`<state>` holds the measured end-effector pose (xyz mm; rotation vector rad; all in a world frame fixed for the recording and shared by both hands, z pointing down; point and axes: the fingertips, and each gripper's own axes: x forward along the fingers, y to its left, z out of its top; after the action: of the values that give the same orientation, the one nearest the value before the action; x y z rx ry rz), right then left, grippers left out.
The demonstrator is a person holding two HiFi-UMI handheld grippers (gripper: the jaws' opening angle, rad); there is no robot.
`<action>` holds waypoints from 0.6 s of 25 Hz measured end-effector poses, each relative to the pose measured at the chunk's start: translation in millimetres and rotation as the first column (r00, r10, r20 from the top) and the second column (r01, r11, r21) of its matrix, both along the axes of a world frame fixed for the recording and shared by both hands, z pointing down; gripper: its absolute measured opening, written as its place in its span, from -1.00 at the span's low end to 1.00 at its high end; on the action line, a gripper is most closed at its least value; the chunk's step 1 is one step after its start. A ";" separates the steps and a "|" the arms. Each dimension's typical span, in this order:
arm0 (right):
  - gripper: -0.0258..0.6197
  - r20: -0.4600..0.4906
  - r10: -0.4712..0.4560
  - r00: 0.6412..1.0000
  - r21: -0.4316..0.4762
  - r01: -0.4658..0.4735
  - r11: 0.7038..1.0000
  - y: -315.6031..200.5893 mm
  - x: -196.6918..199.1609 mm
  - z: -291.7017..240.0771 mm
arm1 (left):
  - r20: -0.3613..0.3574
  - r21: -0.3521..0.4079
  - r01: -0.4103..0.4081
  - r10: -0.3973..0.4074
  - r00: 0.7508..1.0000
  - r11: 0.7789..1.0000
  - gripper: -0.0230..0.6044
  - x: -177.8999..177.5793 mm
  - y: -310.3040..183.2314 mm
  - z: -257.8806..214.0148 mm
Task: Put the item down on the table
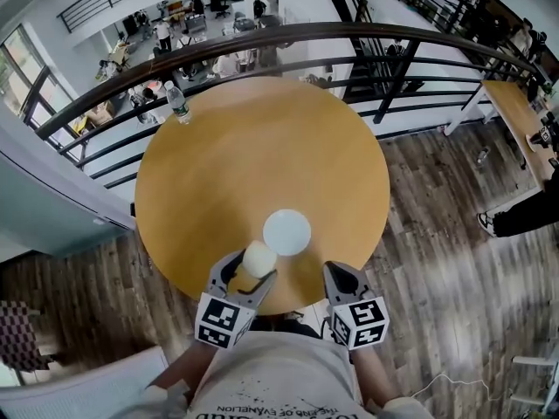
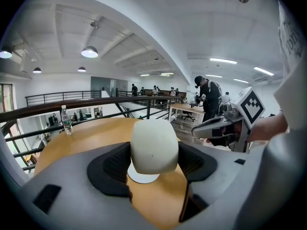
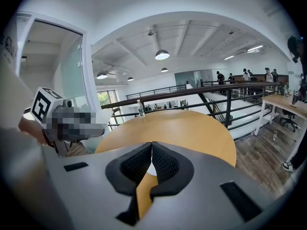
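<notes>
The white item (image 2: 154, 146) is gripped in the left claw (image 1: 250, 267), held just over the tabletop (image 1: 218, 164); the right claw (image 3: 149, 164) is closed, empty.

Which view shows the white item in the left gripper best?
Left gripper view: the white item fills the centre, clamped between both jaws. Head view shows it small from above, at the edge of a white disc. Right gripper view does not show it.
</notes>
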<state>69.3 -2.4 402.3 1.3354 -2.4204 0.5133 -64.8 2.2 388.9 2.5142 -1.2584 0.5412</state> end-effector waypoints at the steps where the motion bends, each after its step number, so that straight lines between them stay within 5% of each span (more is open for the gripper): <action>1: -0.84 -0.002 0.005 1.000 -0.001 -0.005 1.000 -1.7 1.0 0.4 | 0.000 -0.004 -0.008 0.008 1.000 1.000 0.06 0.8 -3.2 0.9; 15: -0.84 -0.018 0.063 0.998 -0.027 -0.063 0.998 -27.9 14.5 14.2 | 0.020 -0.043 -0.056 0.057 0.998 0.998 0.06 8.1 -36.2 19.9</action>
<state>83.8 -30.3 416.5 1.4025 -2.3553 0.5464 -56.7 -34.0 408.7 2.5220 -1.1736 0.6024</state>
